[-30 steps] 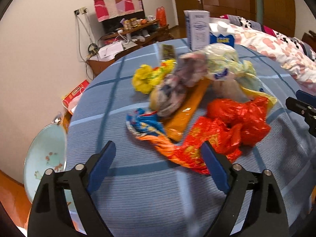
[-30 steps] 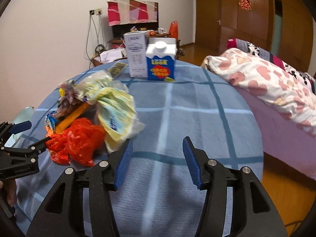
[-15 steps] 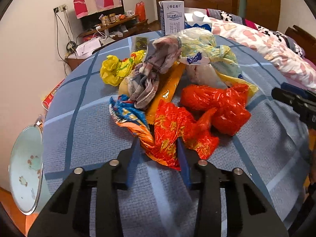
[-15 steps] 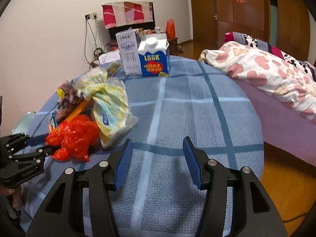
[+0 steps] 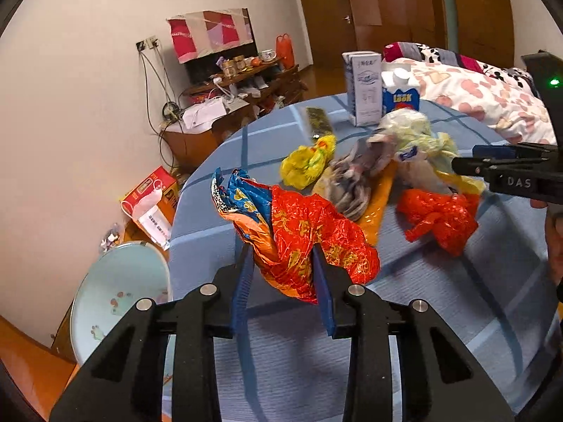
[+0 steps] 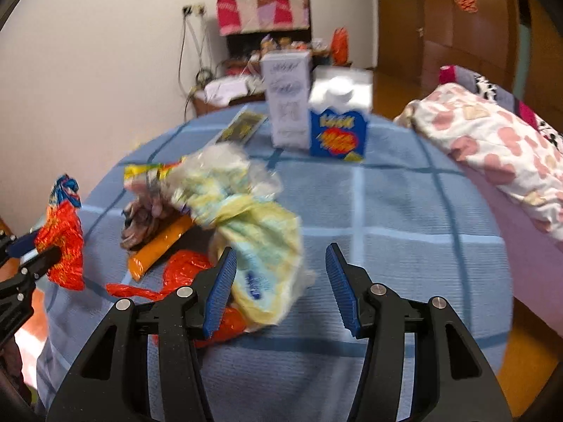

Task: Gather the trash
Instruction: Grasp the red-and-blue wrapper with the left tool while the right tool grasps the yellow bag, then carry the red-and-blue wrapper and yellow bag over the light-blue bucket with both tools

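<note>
A bedroom, and a round table under a blue checked cloth [image 5: 440, 299] fills both views, a pink-hearted quilt [image 6: 492, 140] off at three o'clock. The right wrist view is smeared with blur: the print on the tall white carton [image 6: 286, 105] and the blue-and-white carton [image 6: 337, 130] beside it at twelve o'clock cannot be read there. In the left wrist view the right gripper [image 5: 468, 165] pokes in from three o'clock, cut off by the edge, with only a sliver of a hand [image 5: 554, 235] below it.

The left gripper [image 5: 281, 281] is pinching the crinkled red, orange and blue foil wrapper [image 5: 299, 232], pads pressed into its lower folds, and the wrapper hangs clear of the cloth. A second ago those jaws stood wide with the wrapper lying flat on the table; half a second ago they had already closed in on it.

The right gripper [image 6: 278, 281] stays spread with nothing gripped, its left pad now just over the pale yellow-green plastic bag [image 6: 253, 225]; earlier it sat over bare cloth. Under that pad a crumpled red plastic bag [image 6: 186, 267] is partly hidden. The rest of the heap, an orange packet [image 5: 378, 204], a yellow wrapper [image 5: 306, 165] and a grey-brown crumple [image 5: 348, 183], sits at the table's centre.
</note>
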